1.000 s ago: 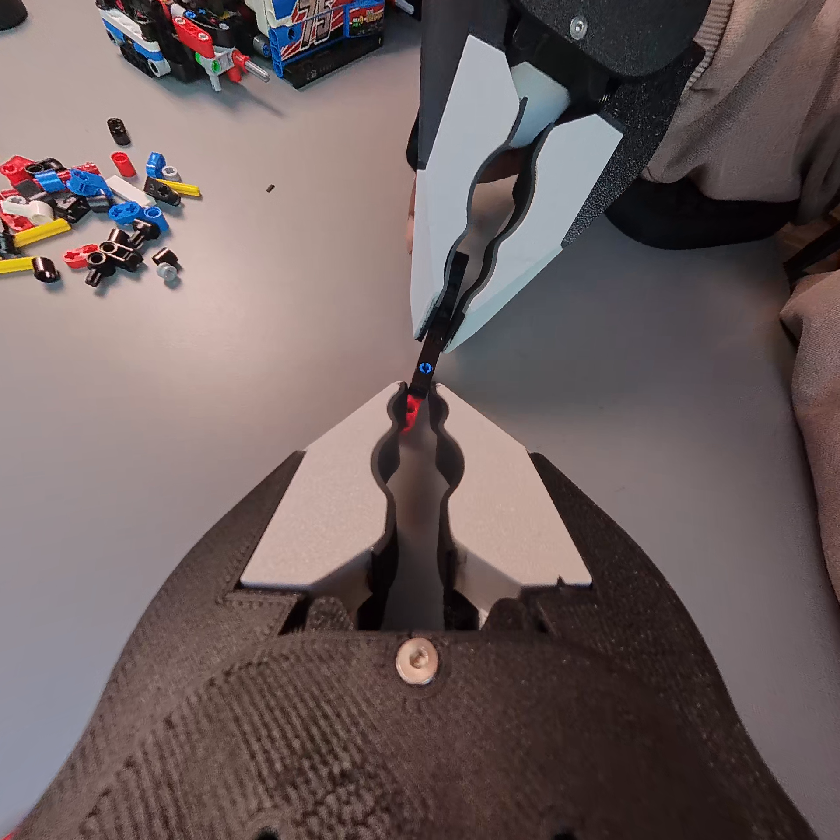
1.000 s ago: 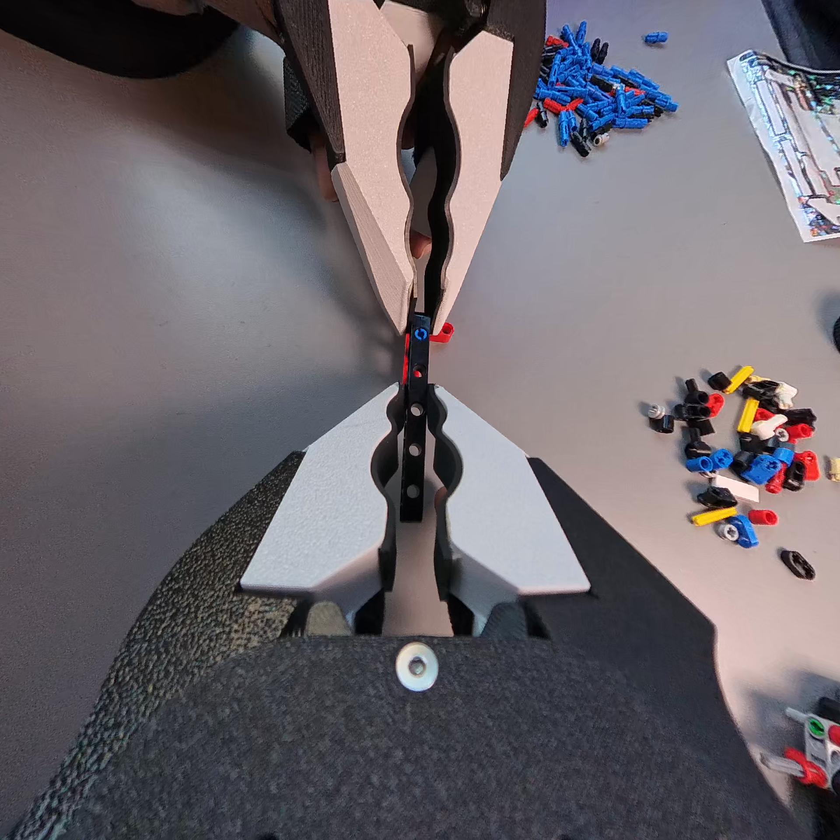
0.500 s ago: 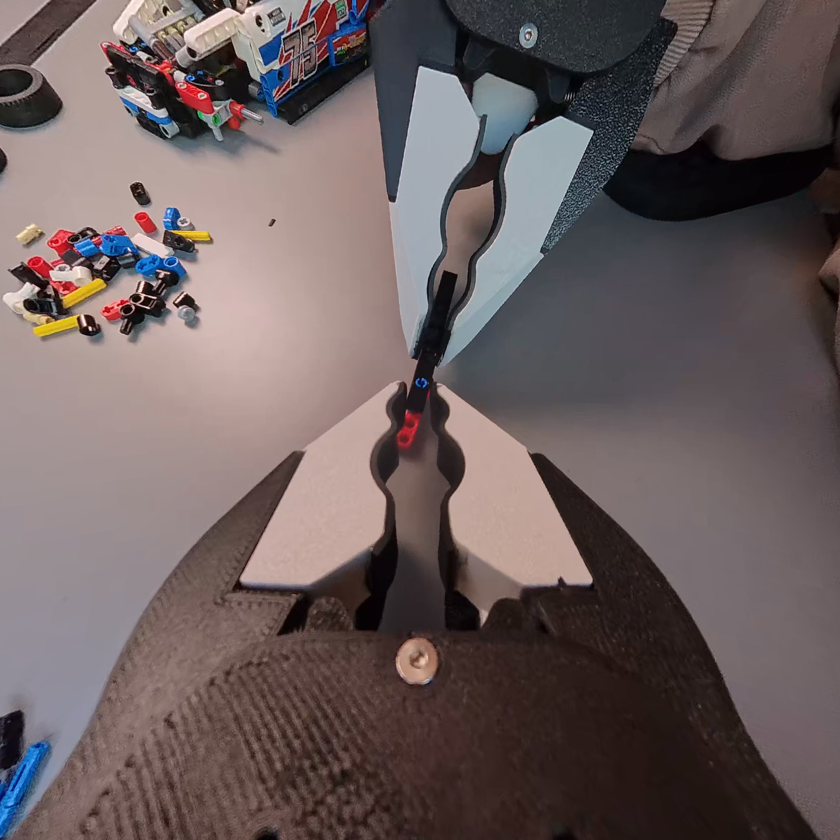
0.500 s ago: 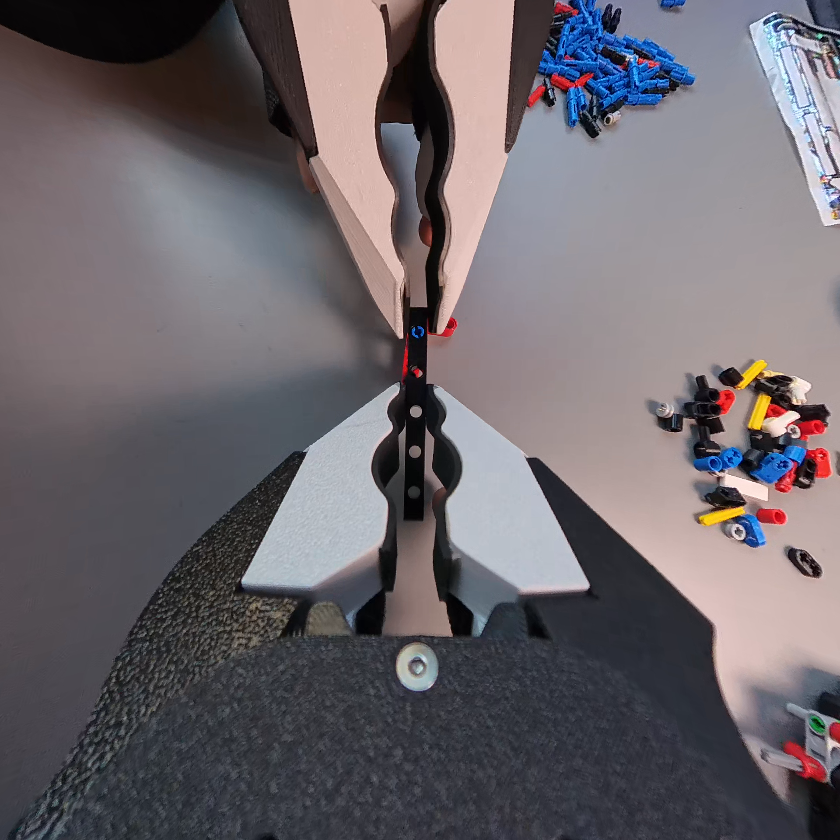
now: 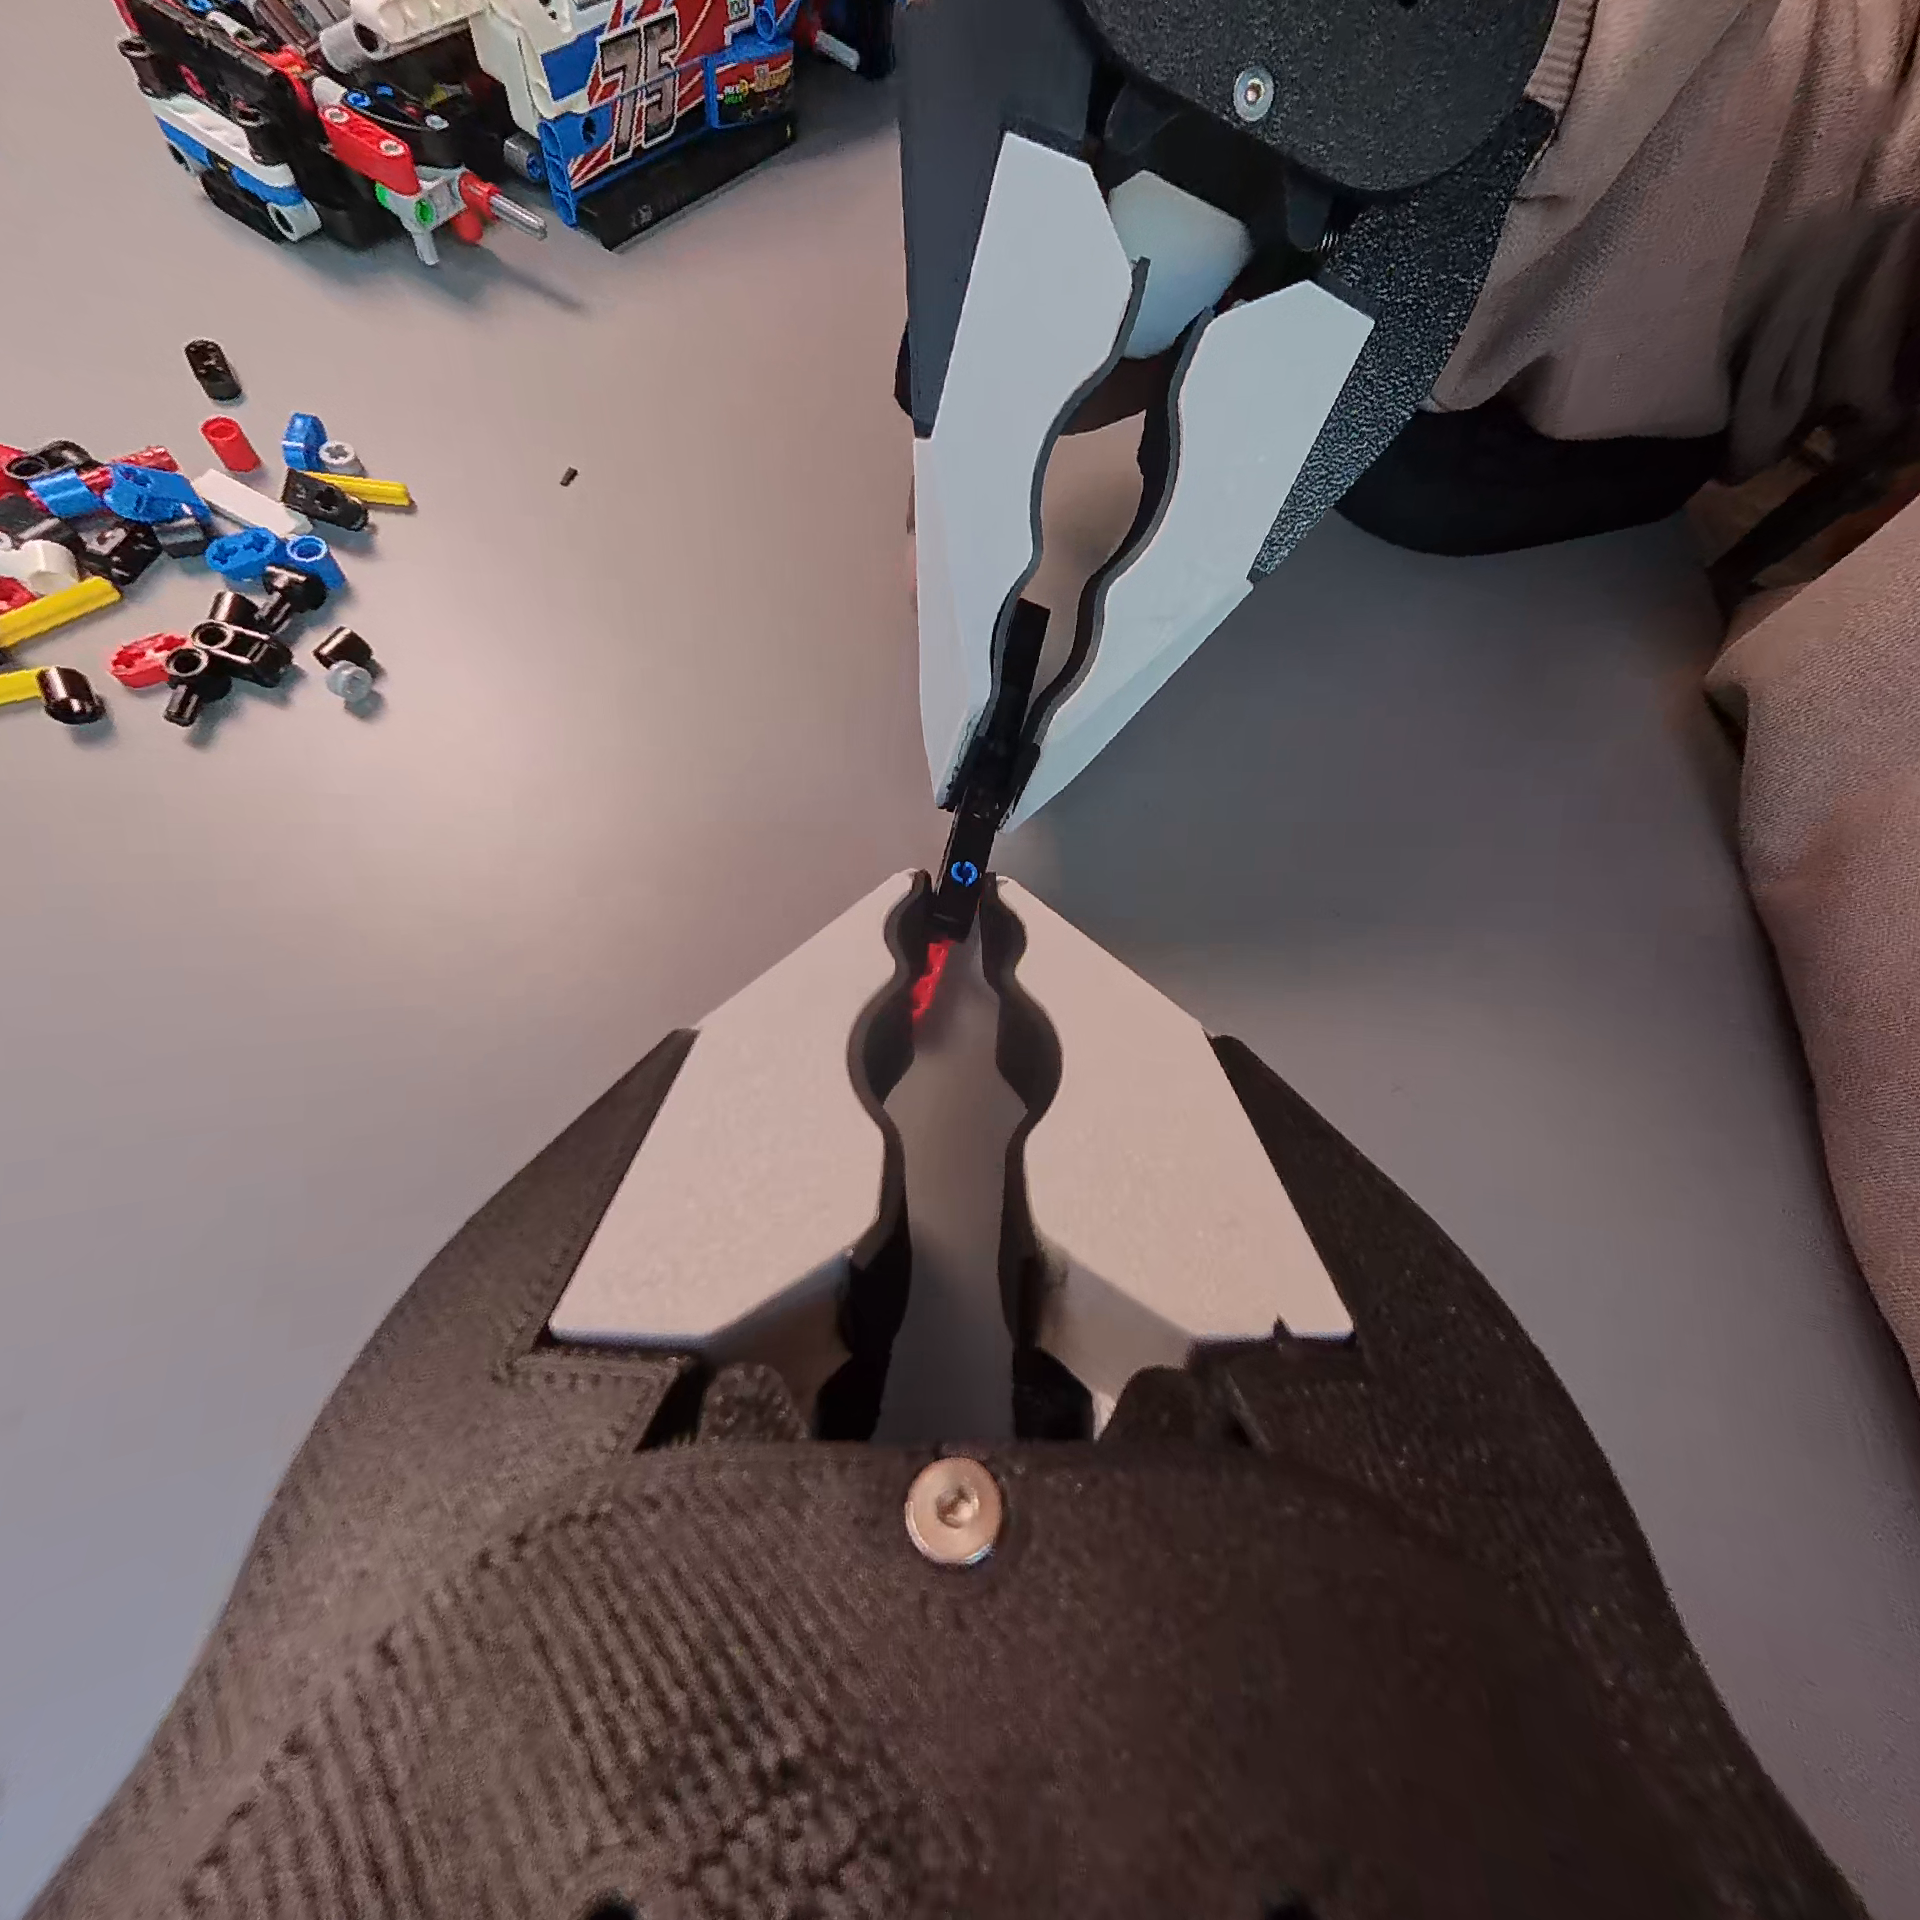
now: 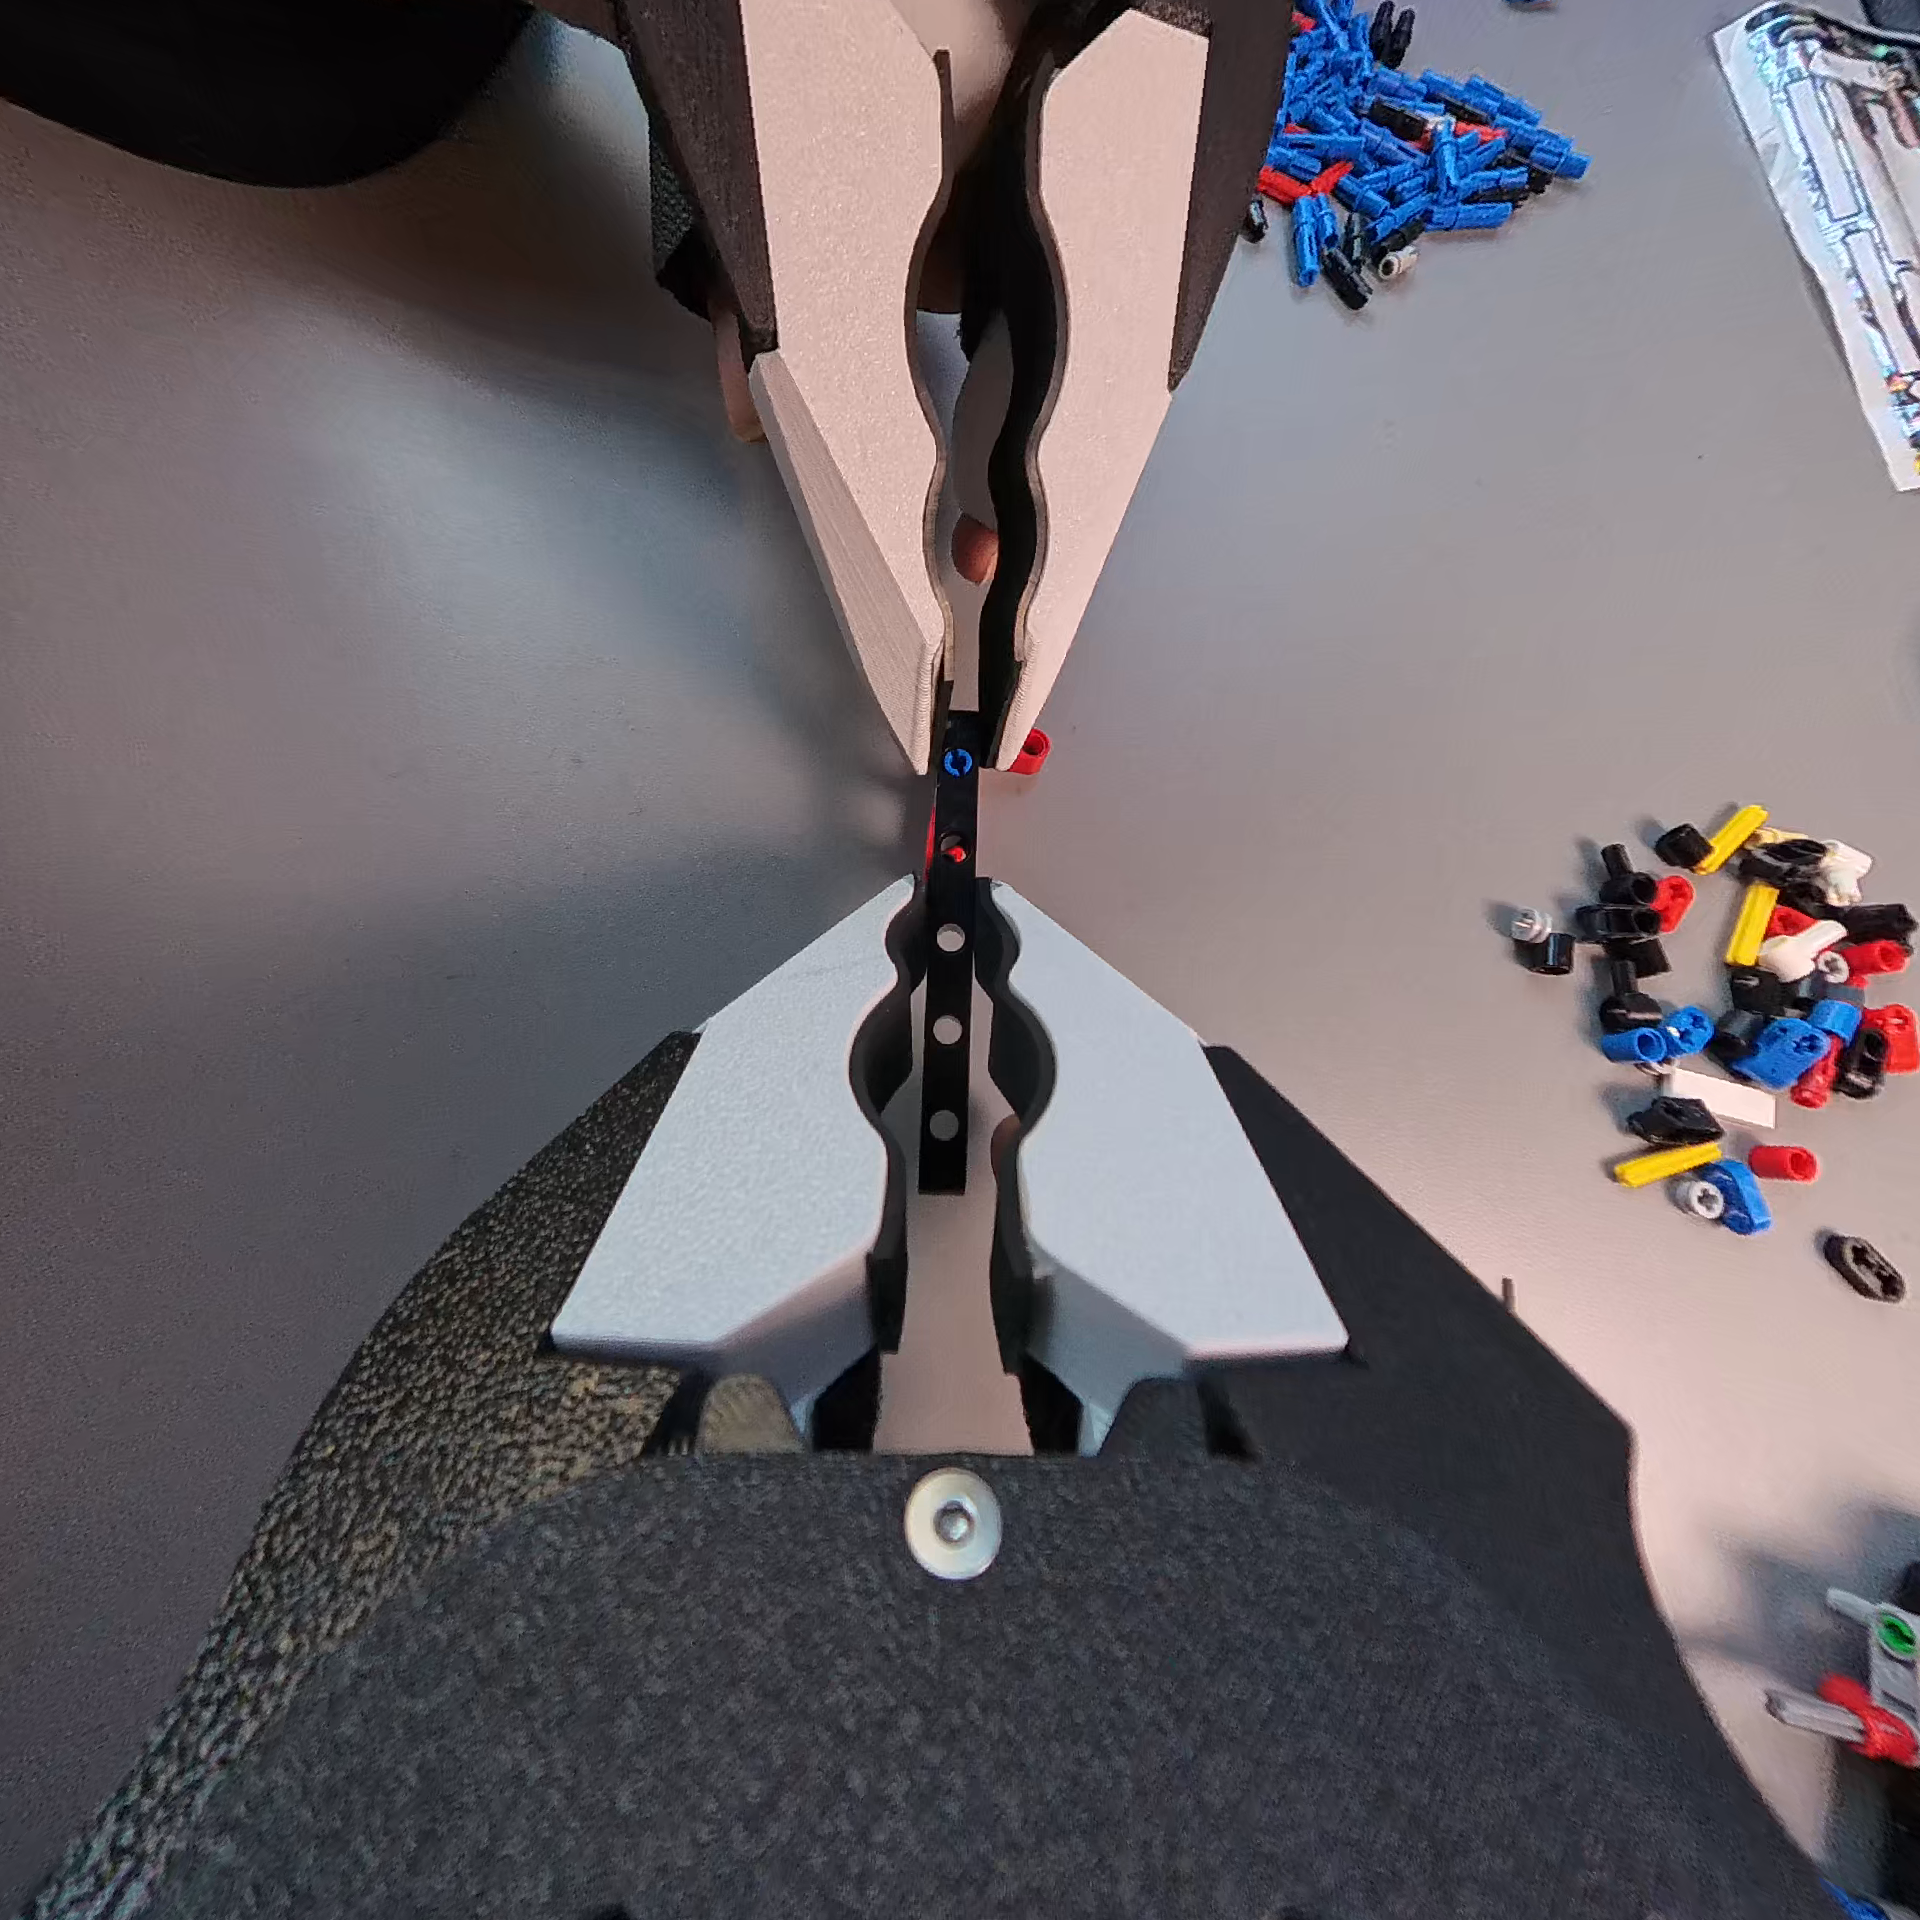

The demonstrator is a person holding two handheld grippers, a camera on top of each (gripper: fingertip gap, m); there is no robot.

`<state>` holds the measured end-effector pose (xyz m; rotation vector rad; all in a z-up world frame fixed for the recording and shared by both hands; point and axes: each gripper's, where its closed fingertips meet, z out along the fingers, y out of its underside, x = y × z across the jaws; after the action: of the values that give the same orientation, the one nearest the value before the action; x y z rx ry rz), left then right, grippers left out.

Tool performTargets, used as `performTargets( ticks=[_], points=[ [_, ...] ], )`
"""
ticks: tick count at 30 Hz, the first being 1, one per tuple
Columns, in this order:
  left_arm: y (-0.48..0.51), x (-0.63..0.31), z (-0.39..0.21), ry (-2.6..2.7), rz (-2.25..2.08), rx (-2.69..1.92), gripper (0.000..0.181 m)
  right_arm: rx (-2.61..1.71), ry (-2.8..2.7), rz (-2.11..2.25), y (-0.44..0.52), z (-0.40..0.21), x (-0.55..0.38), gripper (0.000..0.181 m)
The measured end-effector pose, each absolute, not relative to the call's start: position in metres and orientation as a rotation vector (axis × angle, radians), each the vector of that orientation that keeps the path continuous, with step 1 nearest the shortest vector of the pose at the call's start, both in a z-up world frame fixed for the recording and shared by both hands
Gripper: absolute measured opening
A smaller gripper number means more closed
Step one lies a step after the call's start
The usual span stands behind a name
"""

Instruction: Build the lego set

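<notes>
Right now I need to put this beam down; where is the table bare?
Bare grey table lies left of both grippers in the right wrist view. Crowded: mixed loose pieces right, blue pin pile beyond, car model.

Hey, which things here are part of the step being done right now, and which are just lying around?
In use:
black beam
red pin
left tongs
right tongs

Lying about:
mixed parts pile
blue pin heap
built car
sheet

**Grippers meeting tip to tip over open table**

Bare grey table (image 6: 416, 727) is lying open on one side. On the other, a loose-parts pile (image 6: 1756, 997), blue pin heap (image 6: 1413, 145) and part-built model (image 5: 468, 114) are crowding the approach.
</notes>
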<state>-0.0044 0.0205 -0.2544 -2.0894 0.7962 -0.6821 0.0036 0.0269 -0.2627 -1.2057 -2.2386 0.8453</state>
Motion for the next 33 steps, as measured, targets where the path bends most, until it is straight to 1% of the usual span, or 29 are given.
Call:
performTargets(
  ticks=[33],
  points=[
    [0.0161,-0.0125,-0.2616,0.849,-0.810,-2.137,0.007,-1.379,-2.152,0.831,0.0207,-0.2697,-0.0039,0.006]
  ],
)
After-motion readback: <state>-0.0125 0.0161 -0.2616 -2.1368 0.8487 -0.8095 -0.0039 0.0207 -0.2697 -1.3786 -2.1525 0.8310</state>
